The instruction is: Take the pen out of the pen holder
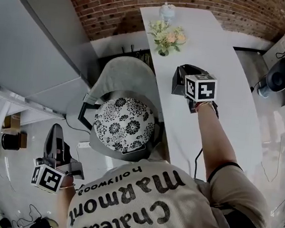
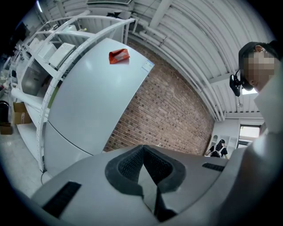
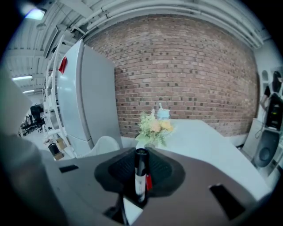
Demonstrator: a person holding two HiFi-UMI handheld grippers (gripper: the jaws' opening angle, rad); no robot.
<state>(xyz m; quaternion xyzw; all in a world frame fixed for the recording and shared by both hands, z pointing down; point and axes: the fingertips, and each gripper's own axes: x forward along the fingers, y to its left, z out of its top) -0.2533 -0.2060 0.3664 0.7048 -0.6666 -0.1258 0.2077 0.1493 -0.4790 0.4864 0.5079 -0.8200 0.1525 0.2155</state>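
Note:
My right gripper [image 1: 183, 77] hangs over the white table [image 1: 231, 90], its marker cube facing up. In the right gripper view it [image 3: 140, 165] is shut on a pen [image 3: 139, 181] with a black cap, a white barrel and a red patch, standing upright between the pads. My left gripper [image 1: 55, 136] is low at the left, away from the table, over the floor. In the left gripper view its [image 2: 143, 165] jaws meet with nothing between them. I cannot make out a pen holder for certain; a small pale container [image 3: 162, 113] stands behind the flowers.
A vase of flowers [image 1: 166, 37] stands on the table beyond my right gripper. A grey chair [image 1: 129, 74] sits by the table's left edge. A tall grey fridge [image 1: 34, 39] and shelves fill the left; a brick wall [image 1: 124, 3] runs behind. A speaker [image 1: 281, 75] is at the right.

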